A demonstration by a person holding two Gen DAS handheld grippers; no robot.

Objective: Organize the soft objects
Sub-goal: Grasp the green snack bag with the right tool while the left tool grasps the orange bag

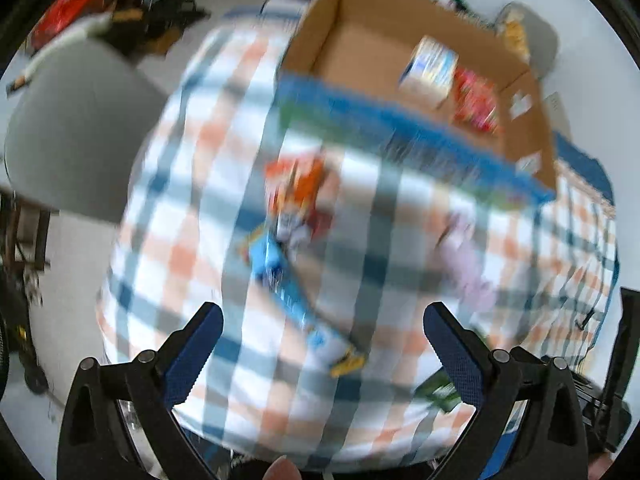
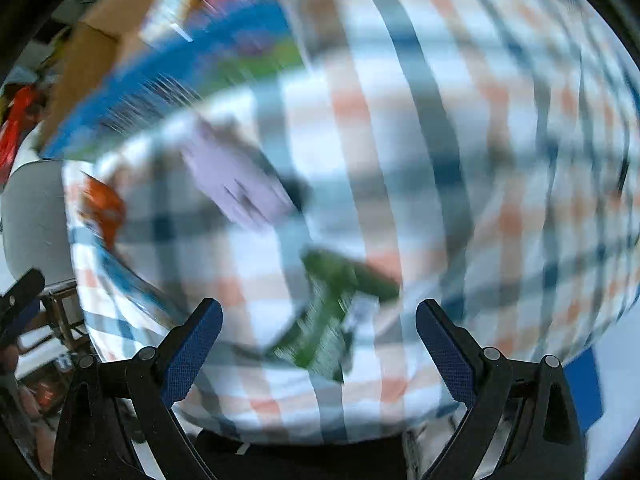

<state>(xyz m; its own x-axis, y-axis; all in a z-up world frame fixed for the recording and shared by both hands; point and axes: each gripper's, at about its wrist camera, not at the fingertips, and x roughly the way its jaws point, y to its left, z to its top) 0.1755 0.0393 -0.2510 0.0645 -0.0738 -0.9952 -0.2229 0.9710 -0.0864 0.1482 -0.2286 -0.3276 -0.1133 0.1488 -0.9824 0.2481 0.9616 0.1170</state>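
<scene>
Both views are motion-blurred. My left gripper point(image 1: 323, 322) is open above a checked tablecloth point(image 1: 192, 200), with a blue snack packet point(image 1: 280, 276) and an orange packet point(image 1: 298, 184) lying ahead of it. A pale purple packet point(image 1: 466, 264) lies to its right. My right gripper point(image 2: 318, 318) is open and hangs over a green packet point(image 2: 332, 312). The purple packet point(image 2: 236, 176) lies further ahead, the orange packet point(image 2: 102, 204) at far left. A cardboard box point(image 1: 360, 52) with a blue printed side stands at the back and holds a pale carton point(image 1: 432, 66) and a red packet point(image 1: 476, 100).
A grey chair point(image 1: 72, 132) stands left of the table. Clutter, including something red point(image 1: 76, 4), lies on the floor beyond. The green packet point(image 1: 438, 392) shows by my left gripper's right finger. The box point(image 2: 92, 52) sits at the upper left in the right wrist view.
</scene>
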